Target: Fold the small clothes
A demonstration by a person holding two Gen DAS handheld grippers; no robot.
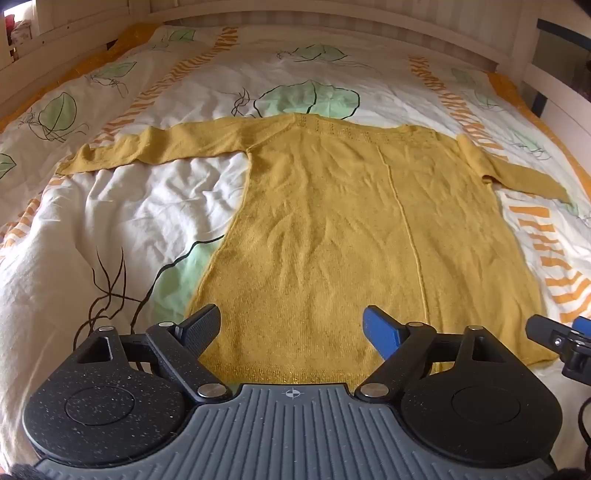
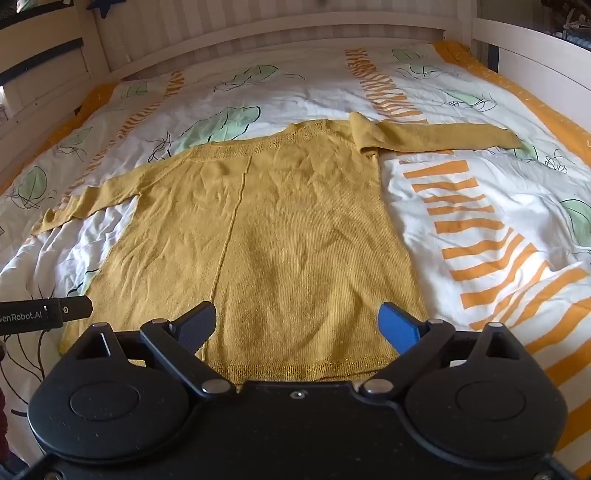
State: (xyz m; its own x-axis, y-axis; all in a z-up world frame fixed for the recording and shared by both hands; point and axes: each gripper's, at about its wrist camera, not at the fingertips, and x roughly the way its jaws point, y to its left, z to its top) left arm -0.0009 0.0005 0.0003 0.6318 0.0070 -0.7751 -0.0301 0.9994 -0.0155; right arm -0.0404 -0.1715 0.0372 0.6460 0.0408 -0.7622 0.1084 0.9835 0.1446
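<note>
A mustard-yellow knitted sweater [image 1: 332,229] lies spread flat on a bed, on a white duvet [image 1: 122,206] printed with green leaves and orange stripes. Its hem is nearest the cameras, its neckline faces the white headboard [image 2: 280,33], and both sleeves stretch out to the sides. A raised seam runs down the middle of the body.

The left gripper [image 1: 291,328] hovers over the hem with its jaws spread wide and nothing between them. The right gripper [image 2: 297,325] hangs beside it, equally wide and empty, above the hem's right half.

The knit looks thin, light and limp — it should drape and sag the moment it is lifted, and it already shows soft wrinkles across the body. It is not fragile, though a loose knit can snag or stretch if pulled by a single point. The ribbed hem corners or the sleeve cuffs seem the best places to pinch: they are denser and easy to catch against the soft duvet. A sleeve [image 2: 436,136] would likely fold inward first.

The only legible writing is a partial label on the left gripper's side in the right wrist view, reading "enRobot.AI" [image 2: 24,316].
</note>
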